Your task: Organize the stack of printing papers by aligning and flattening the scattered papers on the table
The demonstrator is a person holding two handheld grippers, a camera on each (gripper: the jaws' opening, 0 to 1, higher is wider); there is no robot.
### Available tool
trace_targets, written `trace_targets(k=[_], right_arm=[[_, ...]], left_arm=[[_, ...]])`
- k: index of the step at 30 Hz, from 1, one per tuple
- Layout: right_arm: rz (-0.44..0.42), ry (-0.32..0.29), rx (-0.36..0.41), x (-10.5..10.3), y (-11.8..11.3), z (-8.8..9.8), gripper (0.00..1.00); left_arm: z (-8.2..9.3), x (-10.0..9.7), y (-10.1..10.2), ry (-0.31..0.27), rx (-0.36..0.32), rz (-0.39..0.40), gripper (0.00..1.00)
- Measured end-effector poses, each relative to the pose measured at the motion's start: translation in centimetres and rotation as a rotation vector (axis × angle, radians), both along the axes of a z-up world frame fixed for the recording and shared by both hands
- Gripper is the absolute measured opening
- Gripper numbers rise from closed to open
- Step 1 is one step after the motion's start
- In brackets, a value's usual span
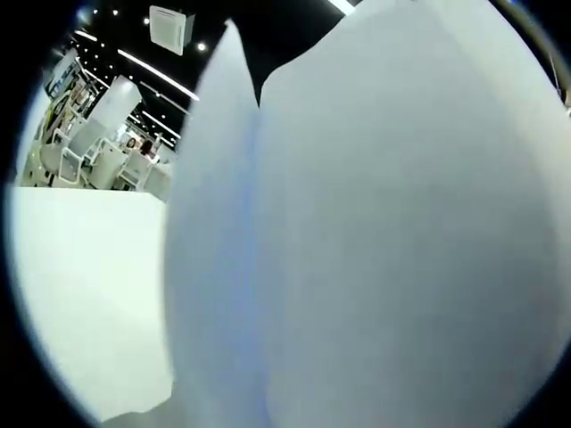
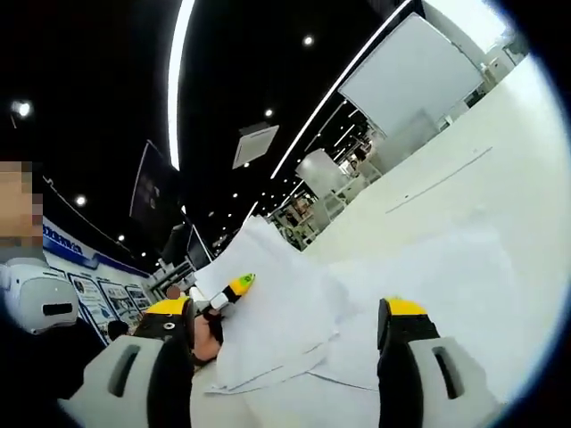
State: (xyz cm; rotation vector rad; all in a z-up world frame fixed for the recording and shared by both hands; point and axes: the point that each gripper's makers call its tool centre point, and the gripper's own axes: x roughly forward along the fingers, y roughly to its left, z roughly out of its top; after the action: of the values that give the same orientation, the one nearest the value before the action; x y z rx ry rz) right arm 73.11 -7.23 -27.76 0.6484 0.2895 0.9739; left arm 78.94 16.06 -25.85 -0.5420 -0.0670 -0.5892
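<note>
Left gripper view: thin white printing sheets (image 1: 384, 241) stand right up against the lens, blocking most of it; left hand-held gripper's jaws hidden, so can't tell if open or closed. Bare white counter (image 1: 80, 276) shows at left. Right gripper view: right hand-held gripper (image 2: 285, 334) w/ yellow-tipped black jaws spread wide, gripping nothing. Just beyond, the loose sheets lie misaligned on the counter, near-left part lifted. The other hand-held gripper (image 2: 227, 294) partly shows behind the lifted part, grip unclear.
</note>
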Motion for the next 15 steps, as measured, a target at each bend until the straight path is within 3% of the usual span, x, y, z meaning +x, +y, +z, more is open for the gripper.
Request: trace_targets(k=[15], right_arm=[[-0.002, -0.05, -0.02, -1.5, -2.5, -0.3, 0.79]], left_arm=[[0.0, 0.0, 0.1, 0.0, 0.003, 0.001, 0.07]])
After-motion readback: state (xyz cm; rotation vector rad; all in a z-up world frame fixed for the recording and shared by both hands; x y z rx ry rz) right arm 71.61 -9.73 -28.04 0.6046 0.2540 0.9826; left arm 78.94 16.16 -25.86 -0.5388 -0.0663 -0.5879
